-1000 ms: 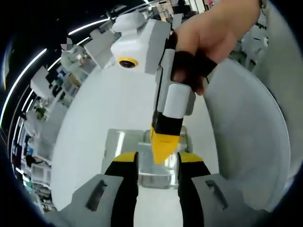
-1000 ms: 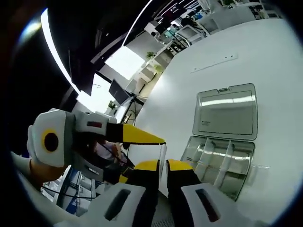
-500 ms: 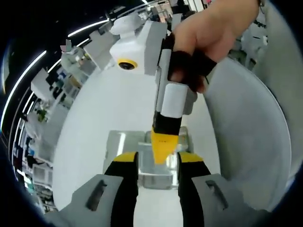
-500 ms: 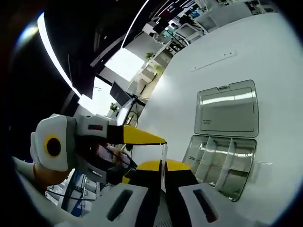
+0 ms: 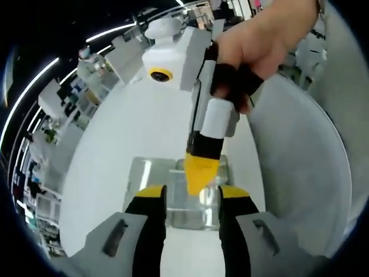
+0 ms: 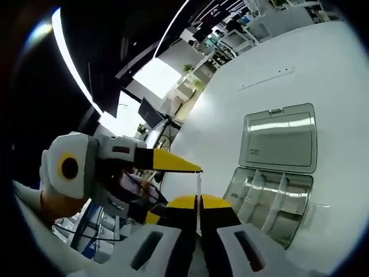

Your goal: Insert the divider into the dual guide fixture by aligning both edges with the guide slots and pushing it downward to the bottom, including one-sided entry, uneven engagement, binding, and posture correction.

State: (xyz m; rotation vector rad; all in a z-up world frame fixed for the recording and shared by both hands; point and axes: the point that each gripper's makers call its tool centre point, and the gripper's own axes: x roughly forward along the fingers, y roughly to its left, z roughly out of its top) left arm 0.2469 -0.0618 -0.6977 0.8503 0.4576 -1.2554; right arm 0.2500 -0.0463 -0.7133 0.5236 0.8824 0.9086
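Right claw [image 6: 198, 203] grips divider [image 6: 198, 186]; open case [image 6: 271, 196] beyond.

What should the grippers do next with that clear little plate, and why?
Probably carry the clear divider down toward the open compartment box. The right gripper pinches it edge-on, the left gripper touches its top, and it hangs off to the side of the box.

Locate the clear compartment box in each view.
Left gripper view: clear box low centre, beyond that view's own jaws.
Right gripper view: clear box right of centre, lid open.
Shared landmark: right gripper, coming down from the top in the left gripper view, bottom centre in its own, pinching the divider.
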